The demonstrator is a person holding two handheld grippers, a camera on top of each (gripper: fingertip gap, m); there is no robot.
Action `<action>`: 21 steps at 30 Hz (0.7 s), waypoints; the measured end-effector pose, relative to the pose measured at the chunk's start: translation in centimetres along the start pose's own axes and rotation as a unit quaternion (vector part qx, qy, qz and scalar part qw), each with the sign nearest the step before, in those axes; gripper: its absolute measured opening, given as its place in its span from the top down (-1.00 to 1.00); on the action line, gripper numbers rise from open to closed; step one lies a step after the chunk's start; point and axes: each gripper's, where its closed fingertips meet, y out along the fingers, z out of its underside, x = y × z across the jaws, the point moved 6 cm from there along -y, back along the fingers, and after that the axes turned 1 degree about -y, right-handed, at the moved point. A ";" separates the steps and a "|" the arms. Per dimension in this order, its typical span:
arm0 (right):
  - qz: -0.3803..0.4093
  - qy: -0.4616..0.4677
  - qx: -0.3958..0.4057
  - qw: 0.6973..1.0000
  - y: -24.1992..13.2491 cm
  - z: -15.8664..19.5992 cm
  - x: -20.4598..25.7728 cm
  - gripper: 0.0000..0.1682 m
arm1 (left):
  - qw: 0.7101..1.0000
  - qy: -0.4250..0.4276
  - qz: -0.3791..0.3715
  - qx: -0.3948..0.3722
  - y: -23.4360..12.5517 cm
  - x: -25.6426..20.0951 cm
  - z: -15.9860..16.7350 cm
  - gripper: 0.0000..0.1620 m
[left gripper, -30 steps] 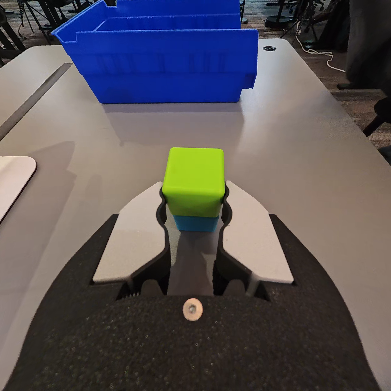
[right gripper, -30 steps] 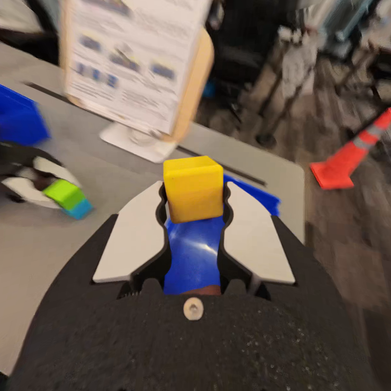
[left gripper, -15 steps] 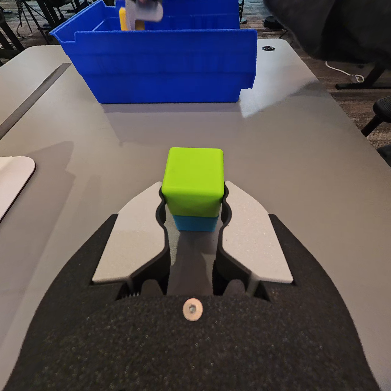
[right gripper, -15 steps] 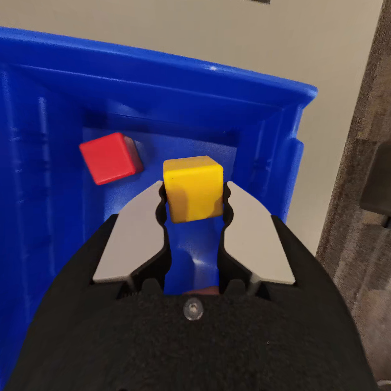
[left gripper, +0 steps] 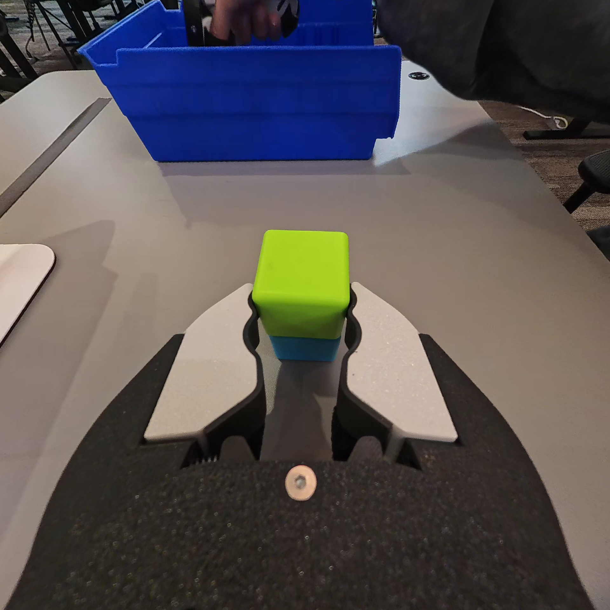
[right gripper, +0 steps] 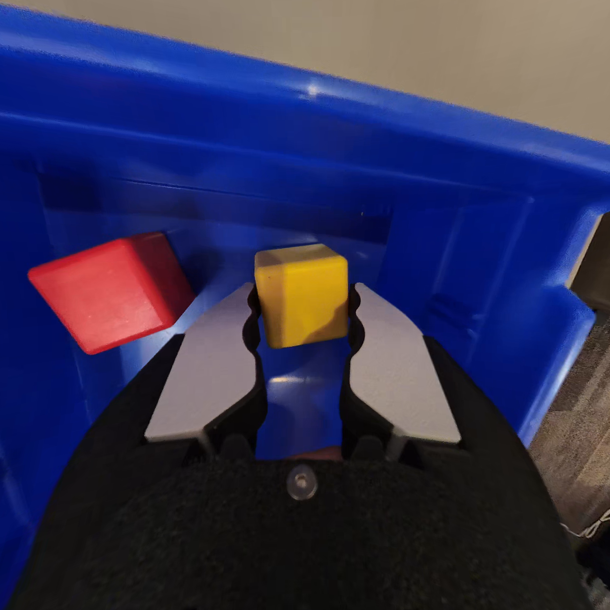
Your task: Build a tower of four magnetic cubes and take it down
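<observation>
Grey table [left gripper: 429,264] — left gripper [left gripper: 300,305] clamping green cube [left gripper: 300,280], right gripper [right gripper: 302,305] clamping yellow cube [right gripper: 302,297].

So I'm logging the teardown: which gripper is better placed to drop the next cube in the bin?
Right. The right gripper holds the yellow cube inside the blue bin, beside the red cube.
</observation>
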 end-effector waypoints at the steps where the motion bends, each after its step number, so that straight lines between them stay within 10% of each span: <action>1: 0.000 0.004 -0.005 1.000 0.1 0.0 -0.1 0.39 | 1.000 0.000 0.000 0.000 0.0 0.0 0.0 0.39; 13: -0.048 -0.027 -0.173 0.983 -6.4 1.4 2.1 0.08 | 1.000 -0.005 0.004 -0.002 -0.1 0.1 -0.1 0.40; 21: -0.246 -0.151 -0.409 0.866 -15.7 9.5 15.5 0.18 | 0.996 -0.029 0.007 -0.084 -2.3 0.1 -2.5 0.40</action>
